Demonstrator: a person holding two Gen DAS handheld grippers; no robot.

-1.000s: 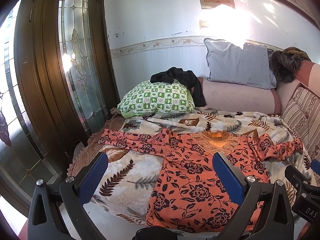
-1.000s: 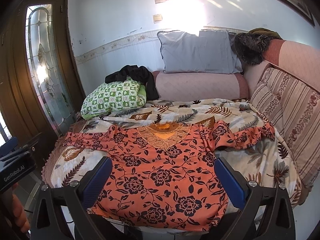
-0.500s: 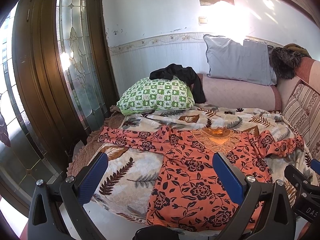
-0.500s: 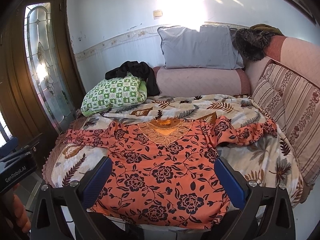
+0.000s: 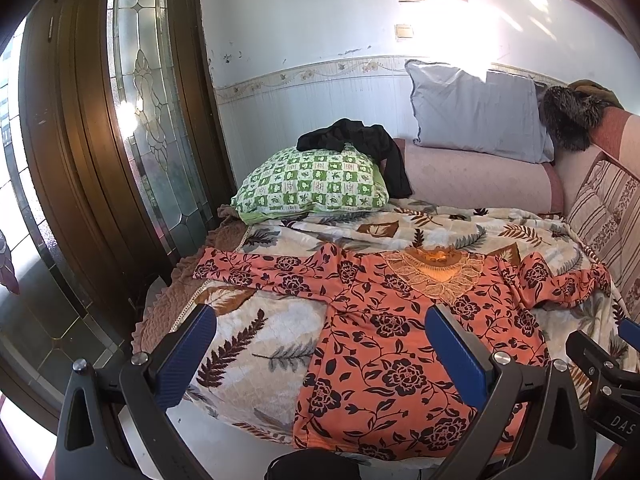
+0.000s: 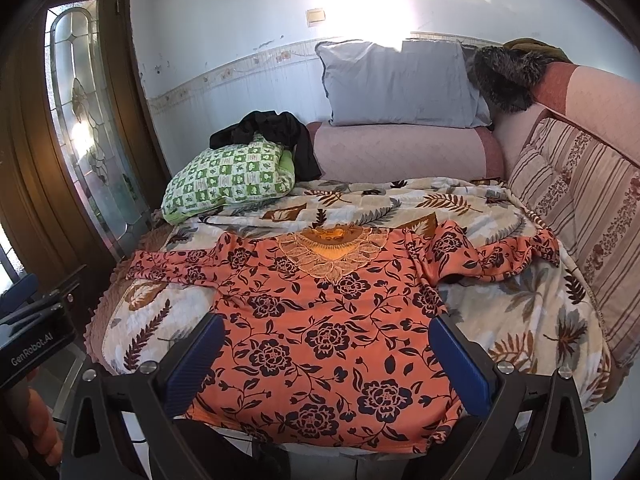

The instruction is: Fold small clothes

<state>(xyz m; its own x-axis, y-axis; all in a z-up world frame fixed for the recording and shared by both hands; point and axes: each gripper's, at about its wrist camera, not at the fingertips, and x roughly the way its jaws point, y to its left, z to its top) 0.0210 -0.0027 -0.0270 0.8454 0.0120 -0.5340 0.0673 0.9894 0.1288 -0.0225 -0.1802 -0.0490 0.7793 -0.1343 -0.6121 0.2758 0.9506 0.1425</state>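
Both tools gape wide, empty, above the hem of the orange top (image 6: 320, 320), which runs lengthwise away from them; left tool (image 5: 320, 356) nearer the flat sleeve (image 5: 256, 272), right tool (image 6: 326, 360) over the body.

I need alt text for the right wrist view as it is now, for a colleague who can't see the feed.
An orange top with dark floral print lies spread flat, unfolded, on a leaf-patterned blanket, sleeves out to both sides. The open right gripper frames its hem, holding nothing. A green checked pillow lies behind.
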